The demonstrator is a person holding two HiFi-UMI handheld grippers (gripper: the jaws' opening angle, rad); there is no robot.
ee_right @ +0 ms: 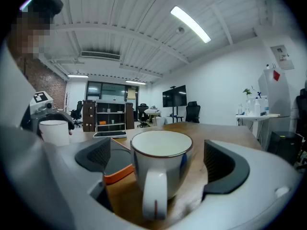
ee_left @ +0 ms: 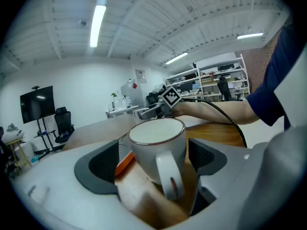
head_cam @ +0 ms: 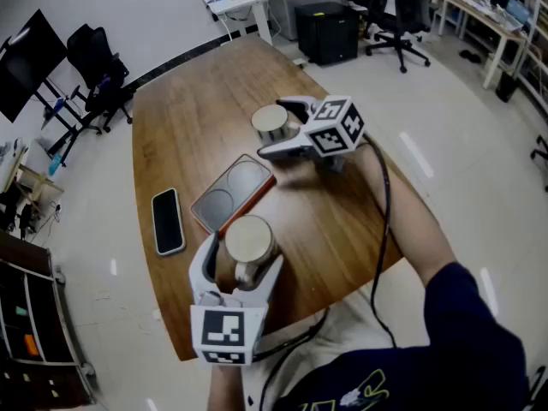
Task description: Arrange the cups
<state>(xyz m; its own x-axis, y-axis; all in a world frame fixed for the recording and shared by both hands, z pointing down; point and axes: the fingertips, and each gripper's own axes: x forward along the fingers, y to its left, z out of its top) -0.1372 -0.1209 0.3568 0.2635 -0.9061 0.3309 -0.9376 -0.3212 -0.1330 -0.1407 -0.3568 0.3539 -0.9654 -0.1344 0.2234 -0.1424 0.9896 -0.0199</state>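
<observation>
Brown surface (head_cam: 175, 127), office room (pale floor (head_cam: 479, 127) around)
Left tool (head_cam: 242, 257) gapes round near cup (head_cam: 248, 235); right tool (head_cam: 284, 128) gapes round far cup (head_cam: 271, 120), neither pinching.
</observation>
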